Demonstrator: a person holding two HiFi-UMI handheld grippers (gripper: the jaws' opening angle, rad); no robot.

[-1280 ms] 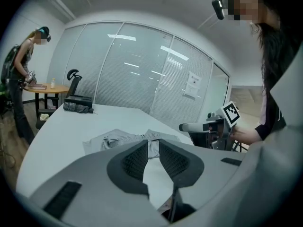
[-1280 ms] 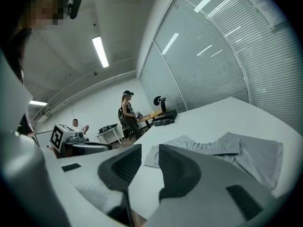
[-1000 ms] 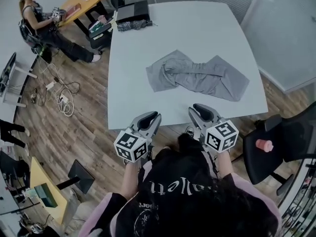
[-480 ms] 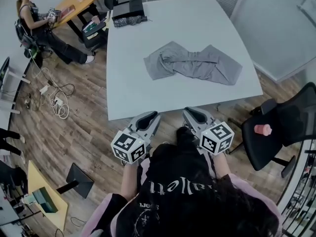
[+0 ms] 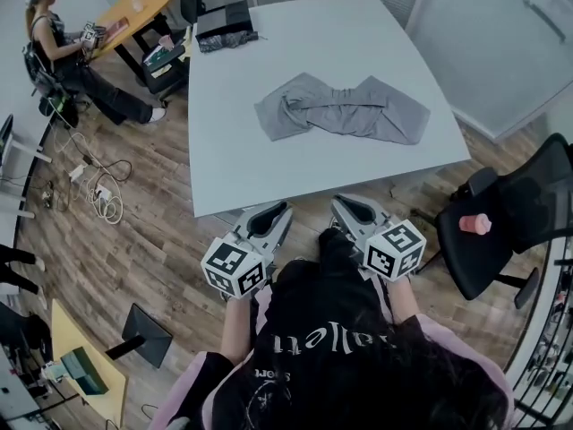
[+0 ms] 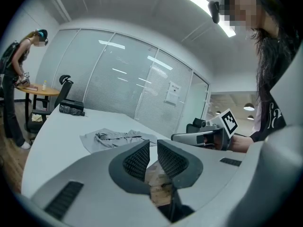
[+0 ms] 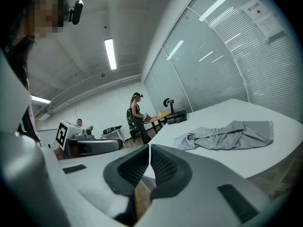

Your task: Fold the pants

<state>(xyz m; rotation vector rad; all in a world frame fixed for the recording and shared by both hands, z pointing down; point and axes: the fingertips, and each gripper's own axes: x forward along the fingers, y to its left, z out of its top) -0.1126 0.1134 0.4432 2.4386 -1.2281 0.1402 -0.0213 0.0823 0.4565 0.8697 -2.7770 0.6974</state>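
Grey pants lie crumpled and spread sideways on the white table; they also show in the left gripper view and the right gripper view. Both grippers hang side by side in front of the table's near edge, well short of the pants. My left gripper stands a narrow crack open with nothing between its pads. My right gripper is shut, tips touching, and holds nothing.
A dark folded bundle lies at the table's far left corner. A black office chair with a pink thing on it stands at the right. A person sits at a yellow table far left; cables lie on the wooden floor.
Both grippers have drawn back from over the table's near edge to just in front of it. The pants have not moved on the table.
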